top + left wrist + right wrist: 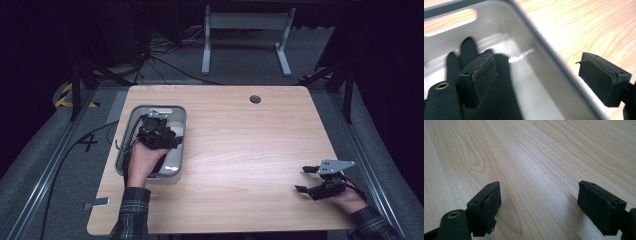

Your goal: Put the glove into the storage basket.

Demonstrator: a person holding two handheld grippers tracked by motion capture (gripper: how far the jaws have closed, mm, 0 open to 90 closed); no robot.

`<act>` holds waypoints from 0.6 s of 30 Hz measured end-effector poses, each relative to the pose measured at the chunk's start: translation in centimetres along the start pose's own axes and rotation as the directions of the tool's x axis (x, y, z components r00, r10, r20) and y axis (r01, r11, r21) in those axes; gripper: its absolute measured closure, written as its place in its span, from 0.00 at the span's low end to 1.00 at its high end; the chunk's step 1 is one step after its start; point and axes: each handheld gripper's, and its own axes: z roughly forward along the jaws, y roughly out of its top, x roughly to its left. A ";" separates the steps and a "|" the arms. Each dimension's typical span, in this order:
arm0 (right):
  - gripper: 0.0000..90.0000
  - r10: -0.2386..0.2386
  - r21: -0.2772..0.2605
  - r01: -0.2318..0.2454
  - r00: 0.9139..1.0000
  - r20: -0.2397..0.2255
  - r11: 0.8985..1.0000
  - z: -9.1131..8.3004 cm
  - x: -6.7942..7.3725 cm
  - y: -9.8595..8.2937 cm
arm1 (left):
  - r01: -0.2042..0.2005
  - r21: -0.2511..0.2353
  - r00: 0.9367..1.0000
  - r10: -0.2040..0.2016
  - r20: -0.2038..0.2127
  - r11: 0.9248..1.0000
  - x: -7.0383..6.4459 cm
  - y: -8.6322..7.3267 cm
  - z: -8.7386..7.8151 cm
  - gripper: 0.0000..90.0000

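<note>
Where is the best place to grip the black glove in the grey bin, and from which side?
Probably the broad palm of the black glove, from above: it lies flat on the floor of the grey bin, whose walls block the sides. The left gripper hangs over it, jaws open.

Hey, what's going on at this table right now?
A person is working at a wooden table with a claw in each hand. The left claw is open over a grey bin at the table's left side; one jaw is inside above a black glove lying in the bin, the other is past the bin's rim. Nothing is gripped yet. The right claw, also open and holding nothing, sits low over bare wood near the right edge.
</note>
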 end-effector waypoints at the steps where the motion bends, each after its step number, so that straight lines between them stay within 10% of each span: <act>1: 0.22 -0.001 0.000 0.001 1.000 0.000 1.000 0.0 0.0 0.0 | -0.006 -0.006 1.000 0.006 0.008 1.000 -0.5 0.1 0.1 0.16; 18: 0.21 -0.001 0.001 0.001 1.000 -0.003 1.000 0.0 0.0 0.0 | -0.114 -0.061 0.983 0.121 0.141 0.992 -8.5 0.8 2.3 0.17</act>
